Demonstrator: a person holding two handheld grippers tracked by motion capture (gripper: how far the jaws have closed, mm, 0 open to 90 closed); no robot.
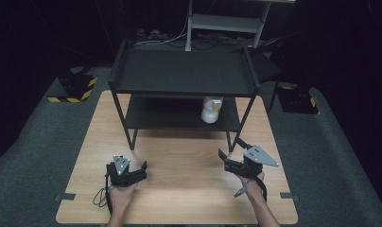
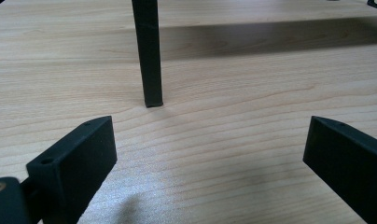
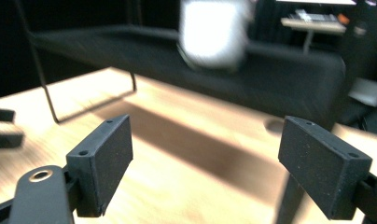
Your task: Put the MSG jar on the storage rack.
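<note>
left gripper (image 1: 143,169): rests near the front left corner of the worktop (image 1: 189,161), jaws spread, nothing between them; ahead of it stands the front left leg (image 2: 148,56) of the black shelf rack (image 1: 182,75). centre-right: a white container (image 1: 211,109) sits on the lower shelf, toward its right end. right gripper (image 1: 229,151): raised near the front right leg, jaws released, empty. no grasp is made yet. likely next move: the right gripper advances under the top shelf toward the container.

shelf rack (image 1: 182,87) on table (image 1: 179,189), container (image 1: 212,109) on lower shelf
</note>
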